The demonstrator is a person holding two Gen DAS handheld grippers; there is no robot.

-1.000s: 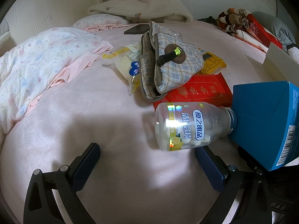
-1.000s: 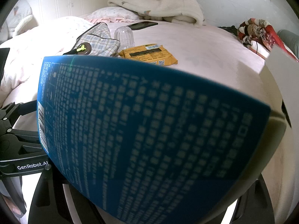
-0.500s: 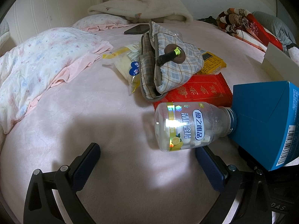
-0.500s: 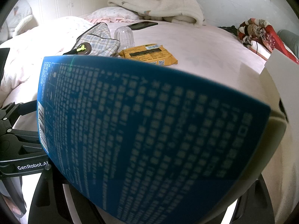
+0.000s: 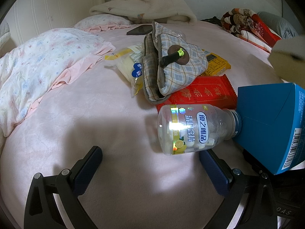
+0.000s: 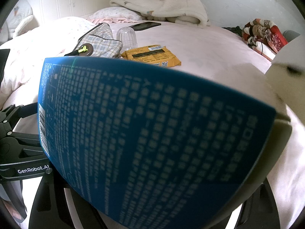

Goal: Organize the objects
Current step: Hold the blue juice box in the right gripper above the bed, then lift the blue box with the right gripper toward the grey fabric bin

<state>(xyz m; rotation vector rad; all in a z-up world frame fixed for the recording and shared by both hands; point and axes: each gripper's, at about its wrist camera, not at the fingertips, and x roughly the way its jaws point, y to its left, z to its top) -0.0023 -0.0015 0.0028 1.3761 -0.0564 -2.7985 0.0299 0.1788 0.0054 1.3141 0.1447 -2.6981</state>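
Note:
My left gripper [image 5: 150, 156] is open and empty, low over the pink bed. Just ahead of it a clear candy bottle [image 5: 192, 128] lies on its side, neck against a blue box [image 5: 270, 124]. My right gripper is shut on that blue box [image 6: 152, 137], which fills the right wrist view and hides the fingertips. Behind the bottle lie a red packet [image 5: 204, 93], a plaid pouch [image 5: 171, 64], a yellow-white snack bag [image 5: 129, 66] and an orange packet [image 5: 217, 64]. A clear cap [image 6: 126, 38] stands by the pouch.
A floral quilt [image 5: 38, 66] covers the bed's left side. A white blanket [image 5: 148, 5] and a black phone [image 5: 141, 29] lie at the back. A patterned red blanket [image 5: 247, 24] is at the far right. A blurred pale flap [image 5: 287, 57] hangs at the right edge.
The pale flap at the right edge has shifted and blurred. Both grippers, the blue box and the bottle have stayed in place.

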